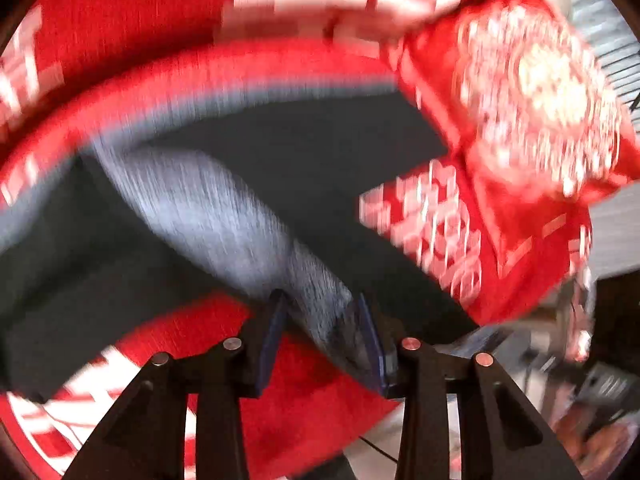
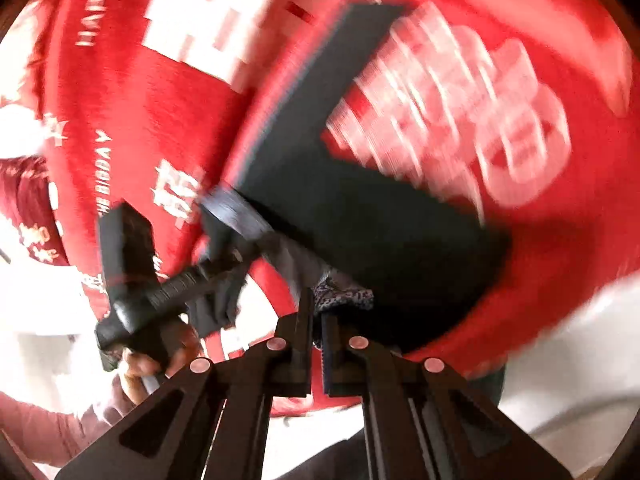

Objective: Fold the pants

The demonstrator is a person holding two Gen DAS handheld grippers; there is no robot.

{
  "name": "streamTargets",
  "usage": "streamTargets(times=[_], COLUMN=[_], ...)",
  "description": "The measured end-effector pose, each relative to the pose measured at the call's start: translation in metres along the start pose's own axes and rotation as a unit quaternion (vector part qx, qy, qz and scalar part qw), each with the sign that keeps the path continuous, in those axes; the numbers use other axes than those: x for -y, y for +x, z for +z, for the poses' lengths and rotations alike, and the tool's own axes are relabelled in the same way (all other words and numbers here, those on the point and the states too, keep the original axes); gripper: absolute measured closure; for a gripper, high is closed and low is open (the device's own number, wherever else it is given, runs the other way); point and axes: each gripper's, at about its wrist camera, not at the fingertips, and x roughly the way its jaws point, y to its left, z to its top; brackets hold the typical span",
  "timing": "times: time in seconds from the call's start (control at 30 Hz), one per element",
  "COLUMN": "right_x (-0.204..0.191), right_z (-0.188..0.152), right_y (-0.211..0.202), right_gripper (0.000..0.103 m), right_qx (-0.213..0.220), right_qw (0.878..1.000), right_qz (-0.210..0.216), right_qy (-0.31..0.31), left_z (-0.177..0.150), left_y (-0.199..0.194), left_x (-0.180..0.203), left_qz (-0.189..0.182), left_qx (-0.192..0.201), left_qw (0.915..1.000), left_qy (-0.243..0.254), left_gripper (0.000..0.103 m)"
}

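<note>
Gripping: left gripper (image 1: 326, 336) clamps grey pants (image 1: 224, 216) fabric between its pads, angled steeply down.
Right gripper (image 2: 316, 336): jaws nearly together, pinching a pants edge (image 2: 340, 298).
Left hand (image 2: 148, 364): seen at 8 o'clock in the right view, holding its tool.
Pants: dark legs stretch toward 12 o'clock over the red cloth (image 2: 168, 120).

It looks like a home, though heavy blur hides most of the room. A red cloth (image 2: 132, 120) printed with white festive characters and birthday wording covers the surface, and a matching red cushion (image 1: 532, 96) sits nearby.
</note>
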Motion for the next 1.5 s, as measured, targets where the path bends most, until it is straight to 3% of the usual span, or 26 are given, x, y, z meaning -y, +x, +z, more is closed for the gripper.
streamTargets(times=[0.07,0.13,0.2,0.33,0.4,0.43,0.47,0.6,0.7,0.8,0.9,1.0,1.03,1.13,1.23,1.33,1.4,1.47,1.5], right_x=[-0.017,-0.033,-0.049,-0.066,-0.073,-0.077,-0.084,-0.103,-0.087,-0.050,-0.007,0.024,0.036,0.027,-0.001,0.015,0.028,0.030,0.029], right_z=[0.042,0.093,0.139,0.213,0.242,0.247,0.250,0.225,0.193,0.171,0.163,0.167,0.176,0.183,0.186,0.194,0.192,0.185,0.179], right_y=[-0.016,-0.028,-0.032,-0.012,0.018,0.031,0.042,0.048,0.043,0.058,0.062,0.057,0.059,0.056,0.052,0.069,0.066,0.058,0.054], right_gripper=[0.100,0.100,0.100,0.095,0.062,0.025,0.016,0.016,0.016,0.021,0.036,0.057,0.083,0.095,0.095,0.094,0.091,0.078,0.055], right_qx=[0.021,0.043,0.056,0.055,0.027,0.021,0.023,0.050,0.030,-0.014,-0.027,-0.002,0.003,0.011,0.020,-0.021,-0.017,-0.019,-0.022], right_qw=[0.999,0.997,0.995,0.986,0.976,0.968,0.958,0.934,0.952,0.965,0.975,0.980,0.981,0.984,0.981,0.974,0.982,0.983,0.981], right_qz=[-0.001,-0.010,-0.027,-0.093,-0.149,-0.181,-0.210,-0.231,-0.182,-0.191,-0.205,-0.198,-0.193,-0.178,-0.180,-0.219,-0.188,-0.185,-0.194], right_qy=[-0.028,-0.057,-0.081,-0.126,-0.156,-0.170,-0.195,-0.270,-0.243,-0.180,-0.076,0.009,0.037,0.018,-0.067,-0.047,-0.009,-0.001,-0.003], left_z=[0.026,0.045,0.060,0.062,0.053,0.048,0.043,0.016,0.008,0.009,0.012,0.018,0.020,0.022,0.019,0.013,0.010,0.006,0.004], left_y=[-0.020,-0.036,-0.054,-0.049,-0.030,-0.021,-0.011,0.014,0.018,0.017,0.010,0.013,0.013,0.010,0.015,0.021,0.017,0.012,0.010], left_x=[0.002,-0.002,-0.013,-0.050,-0.072,-0.081,-0.089,-0.120,-0.121,-0.121,-0.124,-0.129,-0.126,-0.124,-0.122,-0.122,-0.119,-0.120,-0.122], left_qz=[0.011,0.034,0.072,0.141,0.179,0.198,0.212,0.237,0.245,0.249,0.240,0.244,0.246,0.251,0.269,0.283,0.285,0.281,0.279], left_qx=[0.041,0.076,0.122,0.111,0.085,0.071,0.055,0.009,0.009,0.005,0.018,0.020,0.017,0.027,0.019,0.004,0.003,0.003,0.002], left_qw=[0.9991,0.9965,0.9897,0.9838,0.9799,0.9774,0.9752,0.9686,0.9669,0.9662,0.9675,0.9658,0.9649,0.9636,0.9598,0.9567,0.9564,0.9572,0.9574], left_qy=[0.007,0.011,0.017,-0.001,-0.020,-0.026,-0.032,-0.074,-0.071,-0.067,-0.078,-0.086,-0.089,-0.089,-0.079,-0.067,-0.064,-0.069,-0.074], left_gripper=[0.055,0.023,0.018,0.018,0.018,0.018,0.018,0.018,0.018,0.018,0.018,0.018,0.018,0.018,0.018,0.018,0.018,0.018,0.018])
